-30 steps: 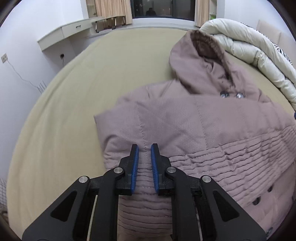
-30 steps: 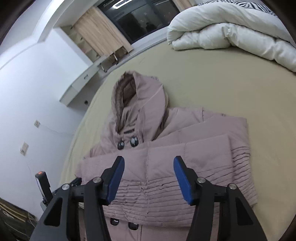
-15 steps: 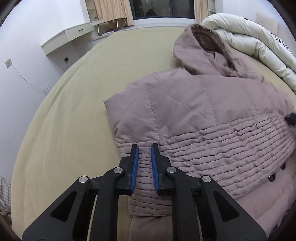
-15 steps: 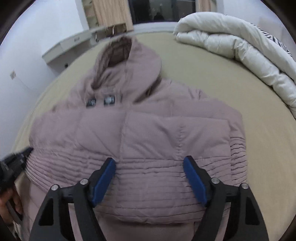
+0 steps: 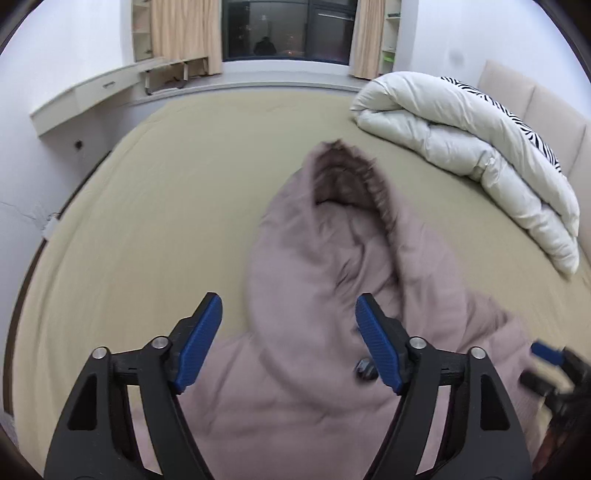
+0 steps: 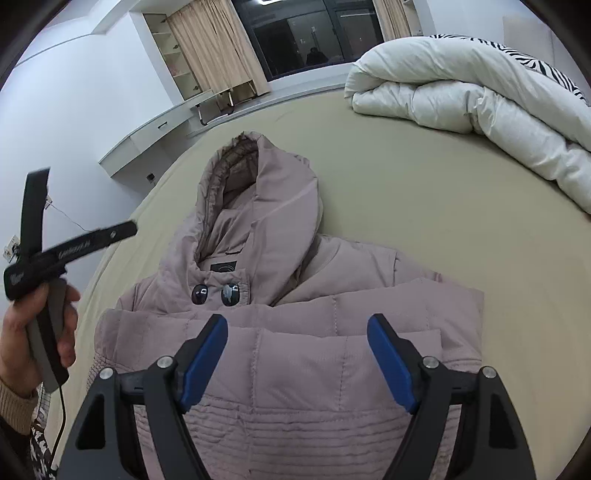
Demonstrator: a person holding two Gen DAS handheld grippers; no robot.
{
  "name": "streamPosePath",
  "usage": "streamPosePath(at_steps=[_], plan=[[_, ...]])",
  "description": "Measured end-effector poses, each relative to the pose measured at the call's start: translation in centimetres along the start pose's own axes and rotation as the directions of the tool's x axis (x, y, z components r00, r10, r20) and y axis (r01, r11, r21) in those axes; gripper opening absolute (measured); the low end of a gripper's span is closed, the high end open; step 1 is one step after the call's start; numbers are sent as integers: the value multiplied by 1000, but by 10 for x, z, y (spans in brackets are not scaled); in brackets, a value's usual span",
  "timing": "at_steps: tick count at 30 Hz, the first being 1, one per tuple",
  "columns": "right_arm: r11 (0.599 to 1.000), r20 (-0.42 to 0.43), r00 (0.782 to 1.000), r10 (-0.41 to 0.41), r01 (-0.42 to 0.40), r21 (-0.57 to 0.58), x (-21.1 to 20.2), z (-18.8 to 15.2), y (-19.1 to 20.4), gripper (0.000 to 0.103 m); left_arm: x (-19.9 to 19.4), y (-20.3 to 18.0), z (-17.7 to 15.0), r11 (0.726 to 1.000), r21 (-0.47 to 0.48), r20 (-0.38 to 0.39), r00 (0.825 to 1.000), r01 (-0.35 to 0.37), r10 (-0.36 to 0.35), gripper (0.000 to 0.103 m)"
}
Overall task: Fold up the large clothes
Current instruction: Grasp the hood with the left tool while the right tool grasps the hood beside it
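A mauve hooded puffer jacket [image 6: 295, 350] lies on the beige bed [image 6: 424, 192], hood [image 6: 258, 199] toward the window, both sleeves folded across the front. In the left wrist view the jacket [image 5: 314, 332] is blurred, its hood [image 5: 343, 177] ahead. My left gripper [image 5: 288, 332] is open and empty above the jacket's left shoulder. My right gripper [image 6: 297, 354] is open and empty above the folded chest, just below the two dark buttons [image 6: 216, 293]. The left gripper's handle, held in a hand, shows in the right wrist view [image 6: 55, 254]. The right gripper's blue tip shows in the left wrist view [image 5: 546, 350].
A rolled white duvet [image 6: 480, 99] with a zebra-print cover lies at the bed's right, also in the left wrist view [image 5: 472, 147]. A white wall shelf [image 5: 81, 99] and a dark window [image 5: 284, 29] stand beyond the bed. The bed's left edge [image 5: 37, 251] borders the wall.
My left gripper has opened, let go of the jacket sleeve and swung up toward the hood. My right gripper has stayed open and pulled back over the chest.
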State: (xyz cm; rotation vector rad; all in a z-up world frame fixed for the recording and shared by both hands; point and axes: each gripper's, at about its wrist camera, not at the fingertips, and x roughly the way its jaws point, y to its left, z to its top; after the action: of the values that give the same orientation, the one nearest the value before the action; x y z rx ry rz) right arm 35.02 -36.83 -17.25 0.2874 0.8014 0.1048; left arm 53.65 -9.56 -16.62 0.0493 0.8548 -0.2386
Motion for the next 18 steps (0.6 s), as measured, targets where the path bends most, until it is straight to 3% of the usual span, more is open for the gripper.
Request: streamPosePath(at_steps=[4, 10, 11, 12, 14, 18], plan=[[1000, -4, 1000, 8, -8, -5, 13, 13, -10, 81, 60, -28, 43, 996, 47, -46, 996, -73, 75, 77], [1000, -22, 999, 27, -27, -11, 29, 34, -22, 81, 132, -18, 69, 993, -62, -102, 990, -99, 92, 76], [999, -25, 999, 31, -31, -9, 33, 40, -23, 81, 141, -12, 66, 992, -81, -129, 988, -94, 83, 72], [1000, -25, 999, 28, -29, -10, 36, 44, -22, 81, 156, -8, 66, 991, -101, -162, 984, -85, 68, 54], [999, -20, 999, 33, -33, -26, 43, 57, -15, 81, 170, 0, 62, 989, -124, -202, 978, -82, 55, 35], [997, -28, 997, 70, -71, -24, 67, 87, -2, 85, 159, 10, 58, 989, -137, -148, 988, -54, 33, 11]])
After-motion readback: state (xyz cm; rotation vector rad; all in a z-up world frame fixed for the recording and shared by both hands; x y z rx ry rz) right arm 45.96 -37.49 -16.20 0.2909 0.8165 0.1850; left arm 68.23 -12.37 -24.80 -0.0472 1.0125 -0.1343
